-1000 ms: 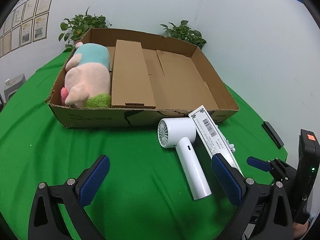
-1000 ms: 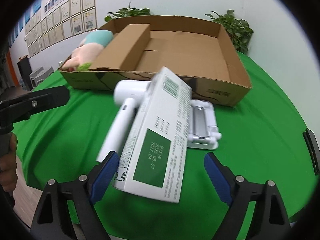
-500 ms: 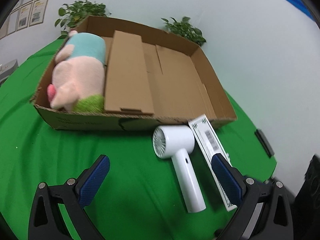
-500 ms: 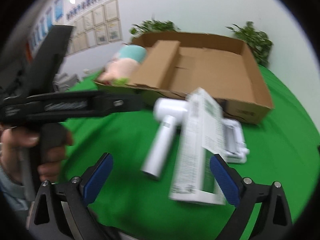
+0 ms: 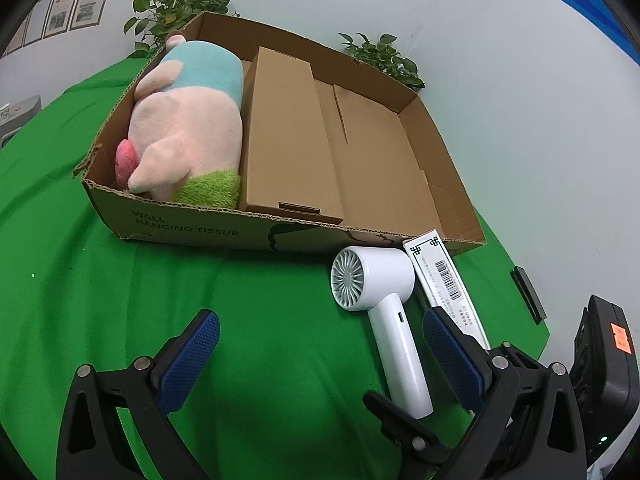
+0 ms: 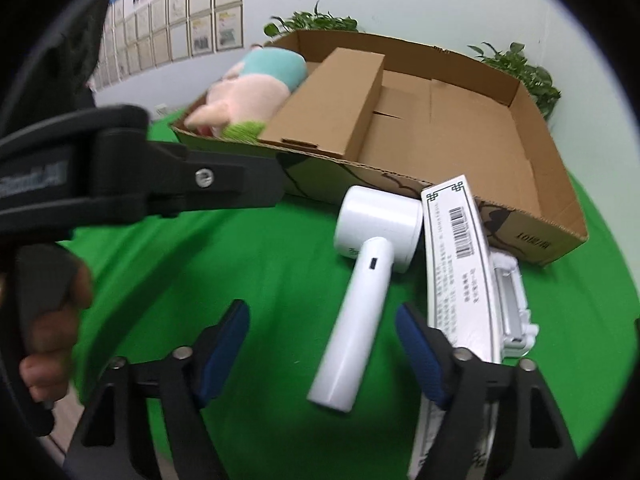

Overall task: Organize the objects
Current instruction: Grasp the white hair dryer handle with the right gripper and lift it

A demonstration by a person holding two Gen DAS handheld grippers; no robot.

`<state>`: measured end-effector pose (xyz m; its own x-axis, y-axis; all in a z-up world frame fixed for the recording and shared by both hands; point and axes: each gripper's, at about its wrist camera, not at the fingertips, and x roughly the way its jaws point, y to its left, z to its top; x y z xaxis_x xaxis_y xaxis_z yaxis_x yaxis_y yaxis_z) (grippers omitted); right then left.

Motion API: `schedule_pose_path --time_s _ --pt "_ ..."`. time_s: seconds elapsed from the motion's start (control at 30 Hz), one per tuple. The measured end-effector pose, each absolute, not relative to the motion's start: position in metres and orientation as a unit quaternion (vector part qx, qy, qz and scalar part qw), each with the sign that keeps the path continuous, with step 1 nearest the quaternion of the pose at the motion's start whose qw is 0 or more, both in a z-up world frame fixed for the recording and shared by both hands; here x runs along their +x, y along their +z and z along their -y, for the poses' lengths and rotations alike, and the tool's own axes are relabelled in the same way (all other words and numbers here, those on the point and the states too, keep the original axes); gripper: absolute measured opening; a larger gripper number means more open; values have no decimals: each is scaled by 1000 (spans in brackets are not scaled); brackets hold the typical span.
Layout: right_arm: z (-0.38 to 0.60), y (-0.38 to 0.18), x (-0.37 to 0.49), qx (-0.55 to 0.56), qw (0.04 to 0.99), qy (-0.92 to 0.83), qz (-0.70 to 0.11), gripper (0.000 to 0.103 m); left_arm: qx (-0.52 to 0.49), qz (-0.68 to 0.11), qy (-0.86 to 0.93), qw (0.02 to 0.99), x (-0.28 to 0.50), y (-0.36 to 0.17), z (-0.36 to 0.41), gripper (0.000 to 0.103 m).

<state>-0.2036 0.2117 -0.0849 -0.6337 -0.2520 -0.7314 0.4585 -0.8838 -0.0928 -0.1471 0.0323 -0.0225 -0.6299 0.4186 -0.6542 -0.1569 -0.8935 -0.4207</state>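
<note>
A white hair dryer (image 5: 384, 312) (image 6: 360, 280) lies on the green cloth in front of an open cardboard tray (image 5: 384, 160) (image 6: 480, 148). A long white box with a barcode (image 5: 446, 284) (image 6: 460, 272) lies to its right, on a white device (image 6: 514, 300). A pink plush toy (image 5: 192, 128) (image 6: 248, 92) and a brown carton (image 5: 288, 136) (image 6: 332, 100) lie in the tray. My left gripper (image 5: 320, 360) is open and empty, short of the dryer. My right gripper (image 6: 320, 356) is open around the dryer's handle end.
Potted plants (image 5: 176, 4) (image 6: 520, 68) stand behind the tray by the wall. A black device (image 5: 528, 292) lies at the table's right edge. The left gripper's body and the hand holding it (image 6: 60, 200) fill the left of the right wrist view.
My right gripper has let go of the white box, which now lies beside the dryer, and has swung left over the dryer's handle. My left gripper moved closer to the tray.
</note>
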Motion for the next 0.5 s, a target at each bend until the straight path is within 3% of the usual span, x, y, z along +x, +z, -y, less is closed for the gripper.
schedule_pose_path --time_s 0.07,0.4,0.47,0.5 --pt "-207 -87 -203 383 199 -890 -146 61 -400 166 886 164 -149 -24 -31 102" --pt "-203 -94 -214 382 177 -891 -174 58 -412 175 881 152 -152 -35 -21 101" --pt "-204 -96 -216 386 175 -889 -172 51 -411 178 881 154 -151 -36 -18 101" --pt "-205 -99 -219 395 177 -886 -163 40 -411 179 881 153 -151 -36 -16 101"
